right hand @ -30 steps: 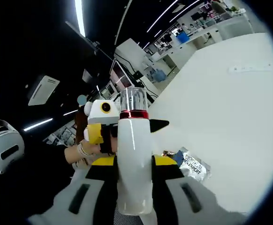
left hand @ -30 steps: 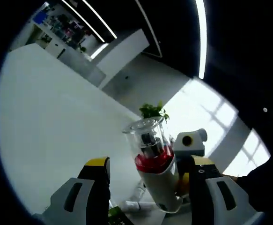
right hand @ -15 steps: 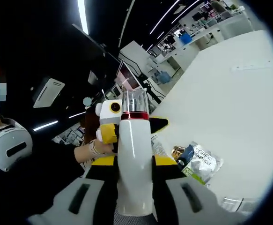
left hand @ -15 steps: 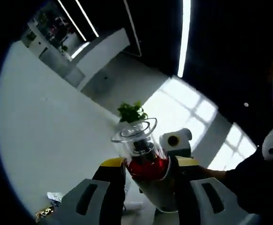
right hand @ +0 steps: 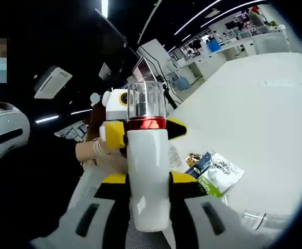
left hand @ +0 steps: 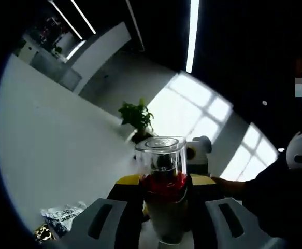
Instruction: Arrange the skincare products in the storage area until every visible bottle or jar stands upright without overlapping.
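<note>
The white pump bottle (right hand: 148, 176) is held up off the table (right hand: 264, 124), clamped between both tools. The right gripper (right hand: 147, 199) has its jaws closed on the lower white body. In the left gripper view the left gripper (left hand: 163, 194) pinches the bottle (left hand: 163, 199) higher up, jaws tight at the red collar (left hand: 163, 182).

Handling, by my read: rigid plastic, smooth and prob. slippery, so grip the wide body, not the clear cap (right hand: 146, 99) (thin, may pop off or crack). Can't tell how full it is; the opaque wall hides the contents.

On the table w/ nothing upright near them: printed sachets (right hand: 215, 174) lying flat, and a clear item (right hand: 259, 220) at the edge, too blurred to ID.
</note>
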`<action>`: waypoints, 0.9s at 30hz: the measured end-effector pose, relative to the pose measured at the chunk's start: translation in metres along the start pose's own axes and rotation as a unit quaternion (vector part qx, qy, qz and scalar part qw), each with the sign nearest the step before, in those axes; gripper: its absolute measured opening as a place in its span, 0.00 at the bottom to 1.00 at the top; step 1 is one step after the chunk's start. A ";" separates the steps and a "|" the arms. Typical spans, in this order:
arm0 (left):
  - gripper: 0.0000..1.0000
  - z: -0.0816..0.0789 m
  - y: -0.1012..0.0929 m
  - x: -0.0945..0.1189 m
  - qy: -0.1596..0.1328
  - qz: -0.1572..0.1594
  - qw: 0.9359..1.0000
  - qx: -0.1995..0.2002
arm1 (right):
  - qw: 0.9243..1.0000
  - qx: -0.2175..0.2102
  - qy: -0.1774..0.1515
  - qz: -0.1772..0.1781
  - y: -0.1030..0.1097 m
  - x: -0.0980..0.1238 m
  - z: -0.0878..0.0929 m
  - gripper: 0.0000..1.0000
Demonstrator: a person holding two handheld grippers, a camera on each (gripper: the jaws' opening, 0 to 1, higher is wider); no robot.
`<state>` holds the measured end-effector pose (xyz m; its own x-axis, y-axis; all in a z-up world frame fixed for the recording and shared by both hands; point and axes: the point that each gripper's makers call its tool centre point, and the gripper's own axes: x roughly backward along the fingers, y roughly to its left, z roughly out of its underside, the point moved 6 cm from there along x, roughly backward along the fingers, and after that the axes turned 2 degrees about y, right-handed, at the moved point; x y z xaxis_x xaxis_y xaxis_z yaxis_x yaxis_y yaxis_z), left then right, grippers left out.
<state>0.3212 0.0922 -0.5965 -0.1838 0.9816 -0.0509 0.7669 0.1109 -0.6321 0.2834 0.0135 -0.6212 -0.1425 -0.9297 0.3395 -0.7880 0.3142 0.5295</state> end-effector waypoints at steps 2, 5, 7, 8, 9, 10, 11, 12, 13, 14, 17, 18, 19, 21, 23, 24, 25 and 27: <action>0.29 0.000 -0.004 -0.003 0.008 0.006 1.000 -0.006 | 1.000 0.006 -0.005 0.003 0.002 0.003 0.002 0.29; 0.29 0.000 -0.008 -0.010 0.013 0.006 1.000 -0.018 | 1.000 0.013 -0.012 0.020 0.004 0.007 0.004 0.30; 0.28 0.000 -0.010 -0.015 0.017 0.001 0.999 -0.029 | 0.998 0.033 -0.014 0.052 0.001 0.011 0.004 0.30; 0.28 0.000 -0.011 -0.018 0.023 0.000 0.999 -0.039 | 0.997 0.043 -0.013 0.063 0.001 0.013 0.005 0.31; 0.28 0.001 -0.012 -0.020 0.026 0.001 0.999 -0.041 | 0.996 0.047 -0.014 0.070 0.001 0.014 0.006 0.31; 0.28 0.000 -0.012 -0.024 0.029 -0.001 0.999 -0.045 | 0.995 0.056 -0.016 0.081 0.001 0.016 0.007 0.31; 0.28 0.001 -0.013 -0.026 0.031 0.000 0.998 -0.047 | 0.994 0.061 -0.017 0.085 0.001 0.017 0.008 0.31; 0.28 0.001 -0.014 -0.028 0.033 0.001 0.998 -0.053 | 0.994 0.060 -0.019 0.087 0.002 0.018 0.009 0.31; 0.28 0.001 -0.015 -0.031 0.037 0.002 0.998 -0.059 | 0.994 0.060 -0.022 0.092 0.001 0.020 0.011 0.32; 0.28 0.003 -0.016 -0.034 0.045 0.001 0.997 -0.069 | 0.993 0.059 -0.021 0.099 0.000 0.022 0.013 0.32; 0.27 0.006 -0.016 -0.039 0.058 -0.004 0.995 -0.084 | 0.989 0.067 -0.013 0.133 -0.005 0.028 0.020 0.33; 0.27 0.008 -0.016 -0.041 0.059 -0.004 0.994 -0.087 | 0.988 0.067 -0.009 0.136 -0.006 0.029 0.023 0.33; 0.27 0.009 -0.016 -0.044 0.059 -0.005 0.994 -0.088 | 0.988 0.066 -0.005 0.141 -0.006 0.031 0.026 0.33; 0.27 0.012 -0.014 -0.049 0.061 -0.012 0.994 -0.092 | 0.984 0.071 0.012 0.162 -0.010 0.036 0.034 0.33; 0.27 0.016 -0.012 -0.054 0.071 -0.023 0.991 -0.107 | 0.983 0.069 0.016 0.169 -0.011 0.042 0.040 0.35; 0.27 0.019 -0.011 -0.057 0.079 -0.028 0.989 -0.118 | 0.983 0.063 0.018 0.171 -0.011 0.044 0.043 0.36; 0.27 0.022 -0.011 -0.059 0.084 -0.029 0.989 -0.119 | 0.983 0.060 0.018 0.175 -0.012 0.047 0.045 0.36; 0.27 0.027 -0.009 -0.063 0.092 -0.028 0.988 -0.125 | 0.980 0.059 0.015 0.187 -0.013 0.055 0.047 0.35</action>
<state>0.3087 0.0251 -0.6086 -0.1342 0.9818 0.1345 0.8903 0.1791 -0.4187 0.2573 -0.0507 -0.6462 -0.4190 -0.7474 0.5156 -0.7483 0.6059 0.2701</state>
